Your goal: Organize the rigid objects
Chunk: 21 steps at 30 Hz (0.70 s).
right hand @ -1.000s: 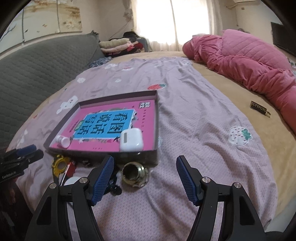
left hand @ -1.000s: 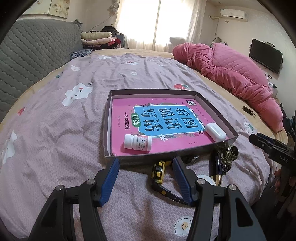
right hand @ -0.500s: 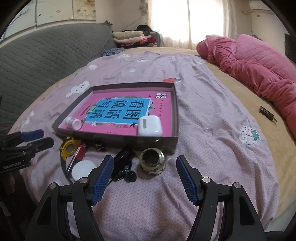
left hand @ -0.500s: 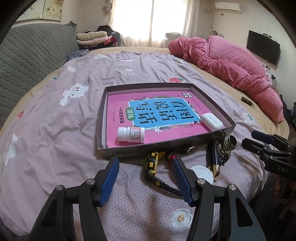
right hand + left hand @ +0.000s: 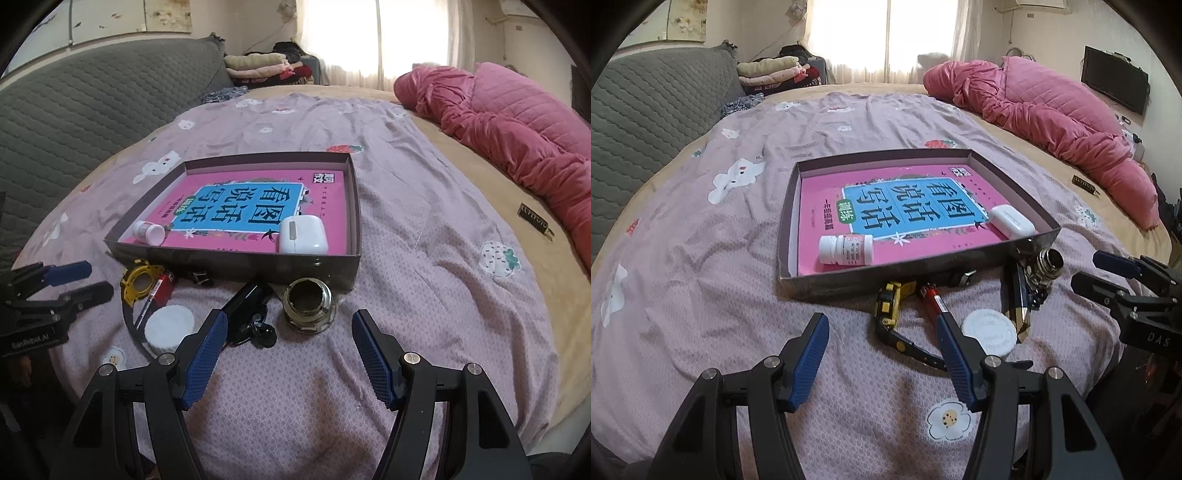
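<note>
Tongs, left (image 5: 882,354) and right (image 5: 288,354), both spread, empty, above bedspread (image 5: 424,229); box (image 5: 236,254) beyond

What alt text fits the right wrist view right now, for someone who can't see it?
The open right gripper hovers empty over a bed, aimed at a brass fitting lying just outside a shallow box. The box holds a pink book, a white case and a pill bottle. The left gripper is at the left edge.
</note>
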Each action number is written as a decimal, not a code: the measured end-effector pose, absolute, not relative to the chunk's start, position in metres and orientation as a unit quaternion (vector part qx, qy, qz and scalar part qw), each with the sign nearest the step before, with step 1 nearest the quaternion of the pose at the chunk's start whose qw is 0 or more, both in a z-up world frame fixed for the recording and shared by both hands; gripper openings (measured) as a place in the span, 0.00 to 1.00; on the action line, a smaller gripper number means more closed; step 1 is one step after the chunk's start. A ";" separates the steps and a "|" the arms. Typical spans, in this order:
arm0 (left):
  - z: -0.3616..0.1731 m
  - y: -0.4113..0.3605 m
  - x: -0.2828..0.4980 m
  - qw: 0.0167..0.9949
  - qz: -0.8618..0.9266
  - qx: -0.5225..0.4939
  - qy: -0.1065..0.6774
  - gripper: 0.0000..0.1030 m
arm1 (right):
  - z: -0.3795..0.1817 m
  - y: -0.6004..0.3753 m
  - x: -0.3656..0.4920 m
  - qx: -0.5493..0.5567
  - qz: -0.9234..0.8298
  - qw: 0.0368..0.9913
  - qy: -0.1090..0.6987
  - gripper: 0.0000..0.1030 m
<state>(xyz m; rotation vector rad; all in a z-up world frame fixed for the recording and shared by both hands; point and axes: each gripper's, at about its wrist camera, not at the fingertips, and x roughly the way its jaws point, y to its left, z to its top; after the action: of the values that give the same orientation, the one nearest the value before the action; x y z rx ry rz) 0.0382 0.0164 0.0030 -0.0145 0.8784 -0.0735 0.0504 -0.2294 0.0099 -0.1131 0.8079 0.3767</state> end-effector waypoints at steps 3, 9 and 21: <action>-0.001 0.014 0.038 0.900 -0.039 -0.004 0.434 0.58 | 0.008 -0.230 0.051 -0.054 0.182 0.899 0.394 0.69; -0.005 0.009 0.039 0.898 -0.045 0.001 0.439 0.58 | 0.003 -0.231 0.055 -0.047 0.180 0.896 0.403 0.69; -0.012 0.011 0.047 0.896 -0.039 -0.004 0.443 0.58 | -0.007 -0.234 0.071 -0.035 0.155 0.896 0.415 0.69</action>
<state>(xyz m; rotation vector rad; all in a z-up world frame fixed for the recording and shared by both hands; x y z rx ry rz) 0.0467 0.0110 -0.0117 -0.0089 0.9186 -0.0814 0.0711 -0.2339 -0.0066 -0.0729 0.8598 0.3218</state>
